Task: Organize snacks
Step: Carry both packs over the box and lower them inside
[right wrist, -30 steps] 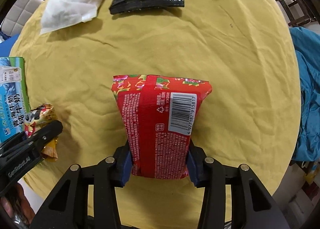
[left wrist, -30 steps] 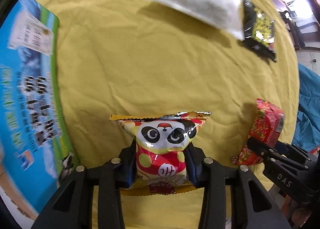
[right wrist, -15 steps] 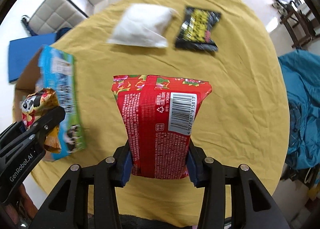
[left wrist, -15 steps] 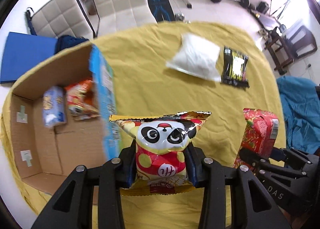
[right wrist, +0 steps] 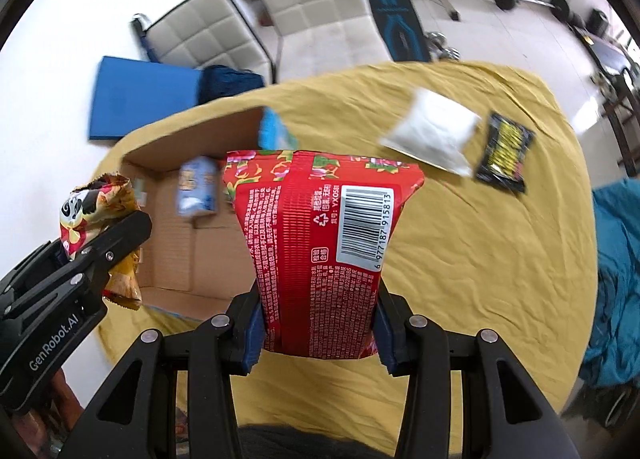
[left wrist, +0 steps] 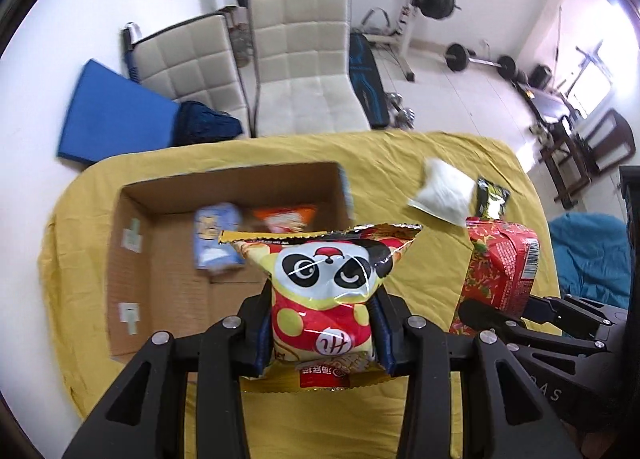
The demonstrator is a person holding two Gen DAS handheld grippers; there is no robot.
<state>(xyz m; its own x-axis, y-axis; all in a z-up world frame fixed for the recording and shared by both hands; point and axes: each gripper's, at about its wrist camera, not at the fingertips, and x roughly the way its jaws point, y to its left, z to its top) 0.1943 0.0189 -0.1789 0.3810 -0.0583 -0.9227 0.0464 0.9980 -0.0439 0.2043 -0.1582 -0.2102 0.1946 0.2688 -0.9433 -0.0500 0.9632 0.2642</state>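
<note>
Beyond the open cardboard box, bare yellow tablecloth is left up to the table edge. Inside the box, two blurred packets are hard to make out. The panda snack bag is pinched above the box's near wall by the left gripper. The red packet is clamped beside the box by the right gripper.

An open brown cardboard box sits left on the yellow-clothed round table, holding two small snack packets; a white pouch and black-and-yellow packet lie right, two padded chairs behind.
</note>
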